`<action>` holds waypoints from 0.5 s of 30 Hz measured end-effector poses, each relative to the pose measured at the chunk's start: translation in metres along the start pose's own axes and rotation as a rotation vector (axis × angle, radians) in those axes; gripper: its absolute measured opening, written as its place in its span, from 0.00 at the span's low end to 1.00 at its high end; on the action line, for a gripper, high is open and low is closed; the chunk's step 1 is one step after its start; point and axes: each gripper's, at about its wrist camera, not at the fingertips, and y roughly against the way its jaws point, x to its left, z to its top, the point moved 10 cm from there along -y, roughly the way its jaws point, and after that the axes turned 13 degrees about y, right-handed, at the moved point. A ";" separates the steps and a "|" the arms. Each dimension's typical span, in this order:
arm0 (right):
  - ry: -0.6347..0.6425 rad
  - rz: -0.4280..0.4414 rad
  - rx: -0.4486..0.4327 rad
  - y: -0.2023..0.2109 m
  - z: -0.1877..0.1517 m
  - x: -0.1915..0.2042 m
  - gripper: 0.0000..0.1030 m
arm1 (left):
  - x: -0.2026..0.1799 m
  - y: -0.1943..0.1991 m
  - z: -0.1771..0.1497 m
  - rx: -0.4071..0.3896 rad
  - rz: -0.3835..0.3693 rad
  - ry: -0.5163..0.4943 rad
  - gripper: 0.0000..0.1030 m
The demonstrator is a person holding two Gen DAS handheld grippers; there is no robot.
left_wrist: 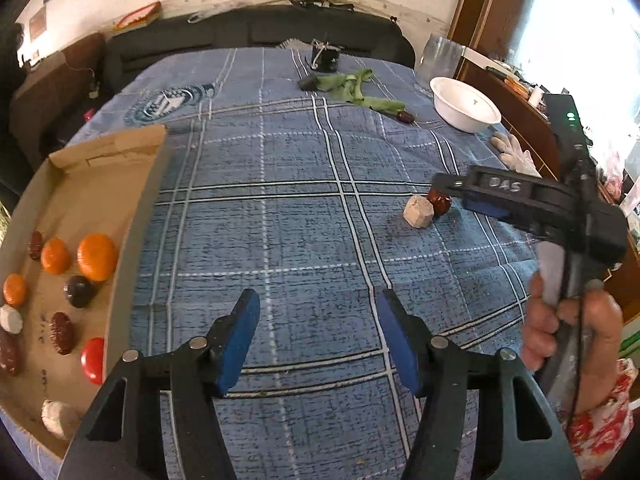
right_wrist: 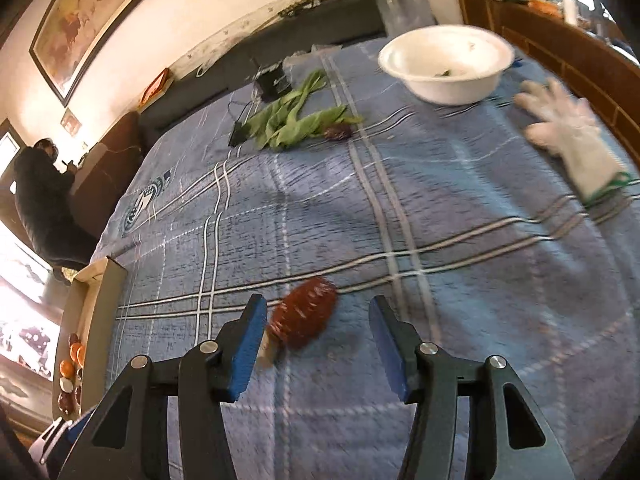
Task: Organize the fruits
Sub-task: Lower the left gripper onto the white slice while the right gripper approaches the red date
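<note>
Reddish-brown bumpy oval fruit (right_wrist: 304, 316) lies on the blue plaid bedcover (right_wrist: 440, 280) between the right hand-held gripper's (right_wrist: 318, 340) parted blue pads, untouched. Left hand-held gripper (left_wrist: 318, 336) hangs released over bare cloth, beside the cardboard tray (left_wrist: 140, 216) at the bed's left edge.

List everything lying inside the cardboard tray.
The cardboard tray holds three oranges, a red tomato, a dark plum, brown-red fruits and whitish lumps. Its near corner is hidden behind the left gripper.

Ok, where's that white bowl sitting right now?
The white bowl sits at the far right of the blue plaid cloth, beyond the white glove and right of the green leaves.
</note>
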 end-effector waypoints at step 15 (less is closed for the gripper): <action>-0.005 0.046 -0.053 0.009 0.005 -0.014 0.37 | -0.073 -0.056 0.026 0.047 -0.065 -0.091 0.58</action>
